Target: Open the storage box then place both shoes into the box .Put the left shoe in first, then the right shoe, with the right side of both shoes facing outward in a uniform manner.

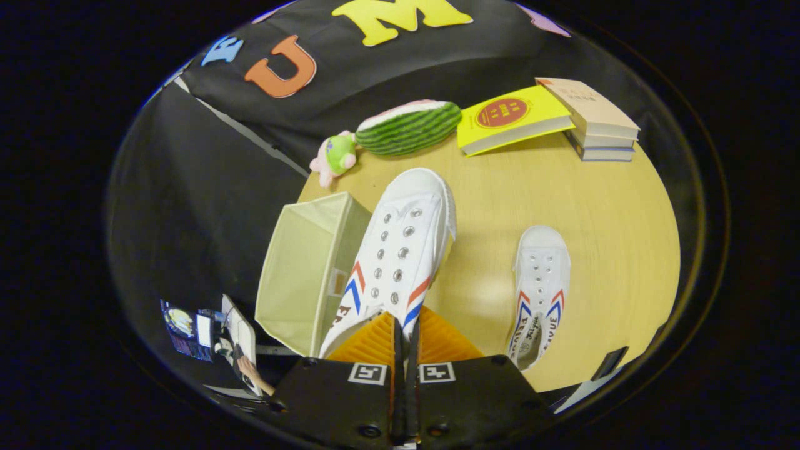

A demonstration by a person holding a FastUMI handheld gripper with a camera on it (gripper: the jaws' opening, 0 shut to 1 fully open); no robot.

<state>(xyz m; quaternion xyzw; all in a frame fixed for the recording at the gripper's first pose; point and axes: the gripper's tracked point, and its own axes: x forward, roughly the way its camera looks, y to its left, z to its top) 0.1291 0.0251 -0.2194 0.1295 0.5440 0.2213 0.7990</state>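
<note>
I had the gripper (405, 325) fingers clamped on the heel edge of one white sneaker (400, 250), held above the table (600, 206) just beside the open beige storage box (309, 269). The other sneaker (540, 287) lay on the table, well apart.

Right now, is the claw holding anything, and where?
Yes: the claw is shut on the near shoe, pinching its heel-end collar.
</note>
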